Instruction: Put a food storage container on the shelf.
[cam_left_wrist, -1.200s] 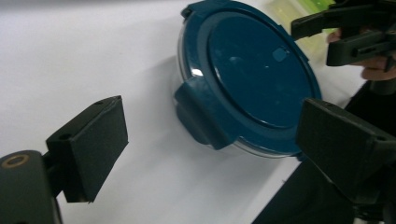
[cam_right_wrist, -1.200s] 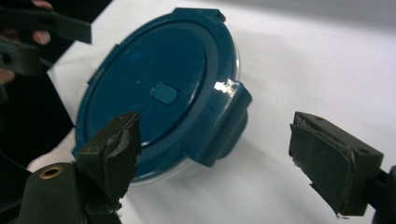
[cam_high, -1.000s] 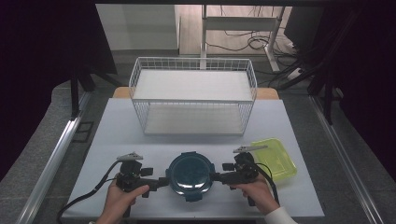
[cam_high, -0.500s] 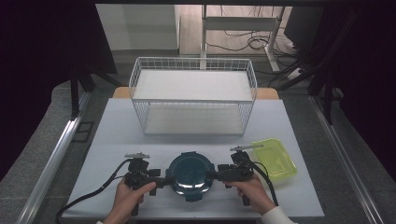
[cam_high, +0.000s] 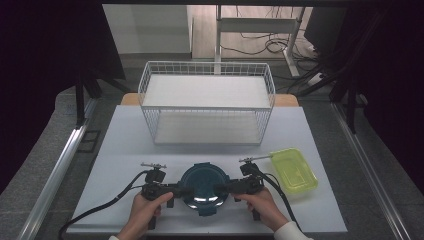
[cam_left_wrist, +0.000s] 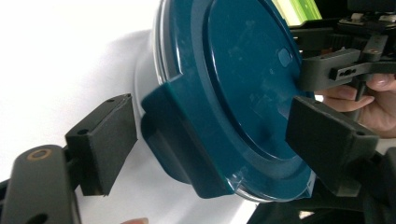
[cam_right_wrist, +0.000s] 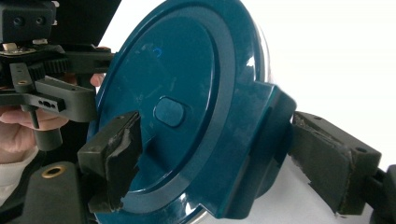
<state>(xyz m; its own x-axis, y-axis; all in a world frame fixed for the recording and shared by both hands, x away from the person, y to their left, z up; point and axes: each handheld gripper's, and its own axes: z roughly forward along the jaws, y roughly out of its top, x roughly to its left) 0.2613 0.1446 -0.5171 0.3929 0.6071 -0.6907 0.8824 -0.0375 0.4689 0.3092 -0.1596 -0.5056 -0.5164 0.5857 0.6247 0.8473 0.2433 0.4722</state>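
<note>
a dim room with dark curtains at both sides surrounds a white table (cam_high: 130, 135), and a white wire basket (cam_high: 207, 102) stands at its far middle. well in front of the basket, near the table's front edge, sits a round container with a dark blue lid (cam_high: 202, 185). to the right of the container, a little apart from it, lies a yellow-green box (cam_high: 294, 171).

the left hand-held gripper (cam_high: 184, 190) meets the container from its left. its jaws are spread to either side of one lid latch; one pad lies over the lid top, the other stands clear of the latch with a gap, and the jaws have just been closing a little. the latch is between them, not yet pinched.

the right hand-held gripper (cam_high: 220, 189) meets the container from its right. one worn pad rests on the lid top and the other is right against the outer face of the opposite latch, so it looks pressed onto that latch, though the contact is hard to judge.

compared with a second ago, both hands sit slightly lower and closer in on the container, which has stayed in the same spot in front of the basket; the box has not moved either.
</note>
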